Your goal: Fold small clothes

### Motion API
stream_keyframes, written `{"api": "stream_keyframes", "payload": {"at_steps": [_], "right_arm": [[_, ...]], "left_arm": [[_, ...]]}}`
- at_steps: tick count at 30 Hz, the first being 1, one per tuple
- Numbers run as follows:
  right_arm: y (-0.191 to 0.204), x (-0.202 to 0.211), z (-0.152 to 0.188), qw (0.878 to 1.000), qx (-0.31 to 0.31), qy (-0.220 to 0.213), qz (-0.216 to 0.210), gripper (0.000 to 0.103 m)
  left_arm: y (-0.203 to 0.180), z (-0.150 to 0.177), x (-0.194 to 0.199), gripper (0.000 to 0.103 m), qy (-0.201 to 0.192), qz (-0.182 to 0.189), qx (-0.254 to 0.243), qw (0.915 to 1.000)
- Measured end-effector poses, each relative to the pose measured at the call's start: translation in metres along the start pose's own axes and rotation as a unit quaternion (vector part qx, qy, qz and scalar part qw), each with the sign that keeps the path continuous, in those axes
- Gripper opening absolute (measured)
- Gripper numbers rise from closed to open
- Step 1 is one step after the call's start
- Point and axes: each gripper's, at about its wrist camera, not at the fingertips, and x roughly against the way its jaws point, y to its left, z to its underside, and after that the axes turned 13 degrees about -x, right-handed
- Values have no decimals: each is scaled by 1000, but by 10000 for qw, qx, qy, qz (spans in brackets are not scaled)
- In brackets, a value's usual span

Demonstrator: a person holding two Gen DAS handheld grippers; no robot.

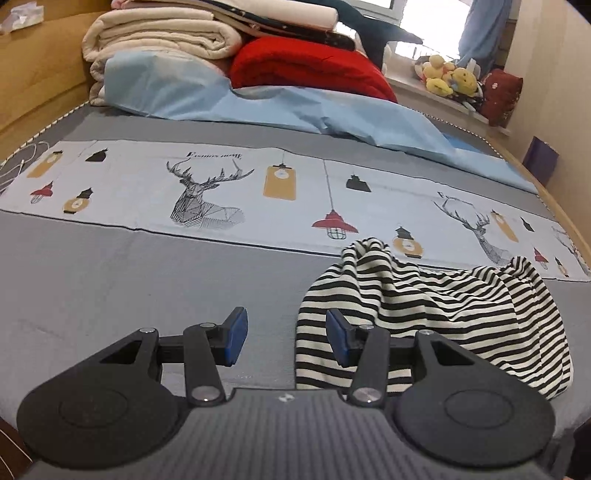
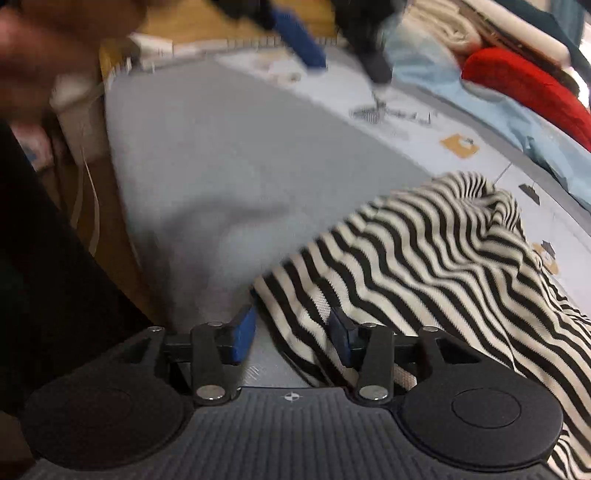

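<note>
Grey bed cover point(image 1: 110, 280) with a pale printed band point(image 1: 221, 184) across it: deer heads, lanterns, hanging lamps. Striped garment point(image 1: 424, 306), black and white, lies crumpled on the grey part by the band's near edge, one peak reaching onto the band. Left gripper point(image 1: 284, 338) jaws partly apart, nothing pinched; its right pad sits over the garment's near-left edge, left pad over bare cover. Right gripper point(image 2: 291, 338) also part-way apart, blurry view; the garment's edge lies between the pads, and whether they press on it I cannot tell. Toward the far end of the bed: light blue sheet point(image 1: 258, 103), red blanket point(image 1: 306, 66), stack of cream folded blankets point(image 1: 159, 37). Wooden bed frame point(image 1: 33, 74) at far left. Window sill at far right holds yellow plush toys point(image 1: 447, 75); blue curtain point(image 1: 480, 29) above.
</note>
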Motion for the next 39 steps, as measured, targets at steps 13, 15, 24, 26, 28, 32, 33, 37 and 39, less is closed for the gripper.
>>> {"api": "stream_keyframes", "payload": {"at_steps": [13,15,24,26,28,32,33,37,39], "right_arm": [[-15,5,-11,9993,-341,-141,-111,10],[-26,18,-15,9973,-597,-363,-237,9],[-66,88,-8,9808,-1317,-1200,-796,8],[-72,97,-6,9782,-1390,-1281,-858,6],[-79,107,-3,9755,-1448,-1356,-955,1],[-87,122,-1,9709,-1408,-1541,-1170,0],[-90,122,-1,9715,-1395,-1524,-1164,0],[-94,108,5,9809,-1369,-978,-978,2],[-86,101,8,9876,-1125,-838,-702,4]], "left_arm": [[10,-1,-15,60,285,245,416,9984],[12,-1,-21,68,389,462,646,9961],[9,0,-88,85,1403,1934,2140,9472],[3,-1,-101,85,1561,1991,2244,9411],[-4,-1,-113,85,1732,2036,2329,9351],[-22,-5,-134,85,2027,2009,2293,9306],[-24,-7,-137,85,2043,1816,2201,9364],[-7,-7,-138,84,1889,1377,2601,9369],[-1,-8,-134,84,1809,1298,2564,9406]]}}
